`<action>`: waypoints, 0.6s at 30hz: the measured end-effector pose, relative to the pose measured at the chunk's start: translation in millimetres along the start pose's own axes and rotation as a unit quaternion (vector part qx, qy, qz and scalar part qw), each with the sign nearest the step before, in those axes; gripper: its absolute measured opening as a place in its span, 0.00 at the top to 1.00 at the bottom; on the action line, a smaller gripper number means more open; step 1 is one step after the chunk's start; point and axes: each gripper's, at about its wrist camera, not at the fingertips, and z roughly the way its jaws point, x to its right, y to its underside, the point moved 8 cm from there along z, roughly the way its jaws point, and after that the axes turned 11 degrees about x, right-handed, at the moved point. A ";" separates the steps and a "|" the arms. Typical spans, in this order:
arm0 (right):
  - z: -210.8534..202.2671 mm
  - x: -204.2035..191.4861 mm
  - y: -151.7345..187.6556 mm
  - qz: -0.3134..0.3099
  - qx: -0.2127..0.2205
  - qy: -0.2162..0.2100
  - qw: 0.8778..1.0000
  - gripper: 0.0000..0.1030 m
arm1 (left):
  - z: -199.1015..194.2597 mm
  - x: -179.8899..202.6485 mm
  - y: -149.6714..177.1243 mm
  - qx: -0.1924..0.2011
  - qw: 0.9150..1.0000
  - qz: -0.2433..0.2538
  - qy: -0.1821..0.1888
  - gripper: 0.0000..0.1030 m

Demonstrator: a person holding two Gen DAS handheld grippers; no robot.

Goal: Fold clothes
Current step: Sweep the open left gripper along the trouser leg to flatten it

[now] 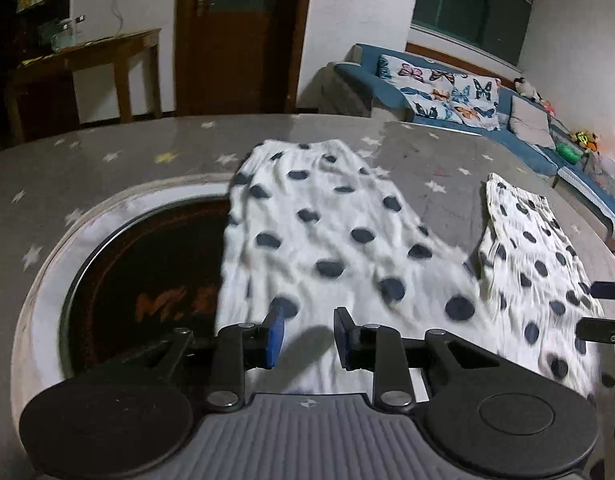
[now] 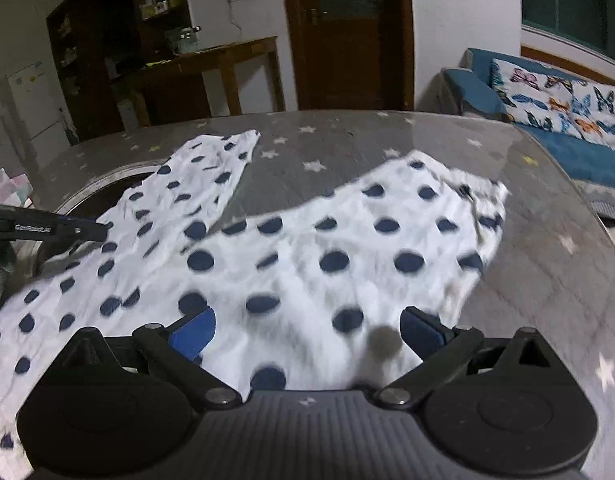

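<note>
A white garment with dark blue dots (image 1: 327, 232) lies spread on the grey starred table cover (image 1: 107, 160), its two legs reaching away from me. My left gripper (image 1: 307, 340) hovers over the near part of the left leg. Its blue pads stand a narrow gap apart, with flat cloth showing between them and no pinch visible. In the right wrist view the same garment (image 2: 307, 240) fills the middle. My right gripper (image 2: 307, 332) is wide open above the cloth near the right leg. The left gripper's fingertip (image 2: 79, 232) shows at the left edge there.
A round dark inset (image 1: 147, 272) with a pale rim sits in the table, partly under the left leg. A blue sofa (image 1: 447, 92) with butterfly cushions stands beyond the table's right edge. A wooden side table (image 2: 227, 64) and a brown door (image 2: 347, 40) are behind.
</note>
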 end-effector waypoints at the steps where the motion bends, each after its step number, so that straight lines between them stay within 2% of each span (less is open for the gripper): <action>1: 6.2 0.5 -2.9 -0.002 -0.001 -0.002 1.000 0.03 | 5.0 2.2 -3.3 0.000 1.000 0.003 0.001 0.72; 7: 35.2 12.0 -7.3 -0.005 -0.017 -0.003 1.000 0.03 | 36.1 -3.7 -7.7 -0.017 1.000 0.014 -0.008 0.72; 12: 30.6 33.6 -2.3 -0.006 -0.014 0.015 1.000 0.03 | 43.0 -21.9 -12.8 -0.009 0.998 0.037 -0.041 0.71; 18: 25.5 52.3 -8.5 0.004 -0.015 0.016 1.000 0.03 | 47.1 -21.7 -24.4 -0.011 0.999 0.030 -0.034 0.71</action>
